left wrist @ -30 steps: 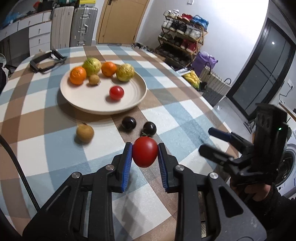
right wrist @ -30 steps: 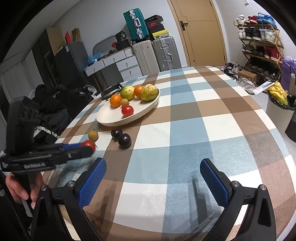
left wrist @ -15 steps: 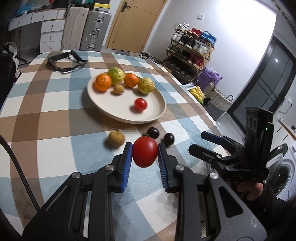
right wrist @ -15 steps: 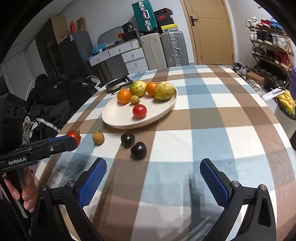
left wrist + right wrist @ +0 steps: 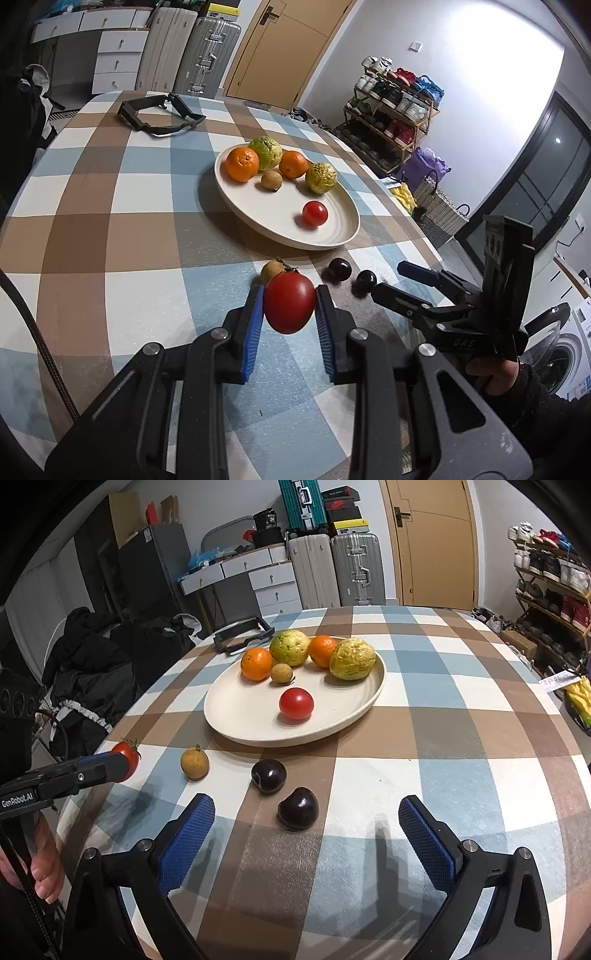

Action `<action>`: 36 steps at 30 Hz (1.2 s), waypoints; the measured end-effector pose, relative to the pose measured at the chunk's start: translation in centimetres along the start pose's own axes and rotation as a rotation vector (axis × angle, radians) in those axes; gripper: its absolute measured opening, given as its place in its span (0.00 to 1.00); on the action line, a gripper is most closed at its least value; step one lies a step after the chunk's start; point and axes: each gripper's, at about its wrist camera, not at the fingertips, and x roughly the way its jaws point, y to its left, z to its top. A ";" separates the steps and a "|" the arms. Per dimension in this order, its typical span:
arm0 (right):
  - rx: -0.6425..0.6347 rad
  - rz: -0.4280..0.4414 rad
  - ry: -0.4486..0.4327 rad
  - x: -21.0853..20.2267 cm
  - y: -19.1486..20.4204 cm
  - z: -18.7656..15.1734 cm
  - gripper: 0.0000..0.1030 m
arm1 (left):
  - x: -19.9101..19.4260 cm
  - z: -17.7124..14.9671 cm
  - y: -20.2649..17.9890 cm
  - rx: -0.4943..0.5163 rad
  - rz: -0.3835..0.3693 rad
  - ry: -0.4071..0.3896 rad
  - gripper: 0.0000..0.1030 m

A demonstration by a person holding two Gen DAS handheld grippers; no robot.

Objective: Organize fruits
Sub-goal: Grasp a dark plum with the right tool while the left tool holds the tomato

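Now: left claw point(image 5: 289, 303) clamped on large tomato point(image 5: 289, 302), blue pads pressing both flanks, fruit held clear above bench point(image 5: 110, 236). Right claw point(image 5: 306, 836) spread wide, nothing between pads, low over bench just short of two dark plums point(image 5: 298, 808).

Change over last second: left claw carried forward and toward plate point(image 5: 332, 236); plate larger and more central in left view. Right claw also advanced; plums, formerly far ahead, now right in front of its pads. Reading: tomato in transit to plate, release not yet made; right claw probably lining up on nearer plum.

Outward: brown longan point(image 5: 194, 763) loose on bench, near plums. Plate holds two oranges point(image 5: 256, 663), two green-yellow fruits point(image 5: 352, 659), a second longan point(image 5: 282, 673), small tomato point(image 5: 296, 703). Three loose fruits plus carried tomato left to place.

View differences: left view hides most of loose longan behind tomato; right view shows it whole, and shows tomato stem-up at left claw tip. Only left view shows right claw from outside, pads apart.
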 end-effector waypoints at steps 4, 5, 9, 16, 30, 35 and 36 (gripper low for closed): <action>-0.001 0.012 0.011 0.4 0.1 0.1 0.91 | 0.0 -0.1 0.3 -0.011 0.000 0.000 0.24; -0.002 0.017 0.016 0.6 0.1 0.1 0.85 | 0.0 -0.1 0.3 -0.010 0.003 0.000 0.24; -0.004 0.035 0.035 0.9 0.2 0.1 0.70 | 0.2 0.0 0.5 -0.011 0.008 0.001 0.24; -0.038 0.041 0.049 1.1 0.8 -0.2 0.43 | 0.7 0.3 0.1 0.001 0.026 0.012 0.24; -0.025 0.105 0.024 0.4 -0.7 -0.1 0.18 | 2.5 2.2 -1.7 0.028 0.070 0.024 0.24; -0.001 0.140 0.019 0.3 -1.4 -0.2 0.15 | 3.4 3.3 -2.1 0.037 0.081 0.028 0.24; 0.002 0.145 0.019 0.3 -1.5 -0.2 0.14 | 3.6 3.5 -2.2 0.039 0.083 0.029 0.24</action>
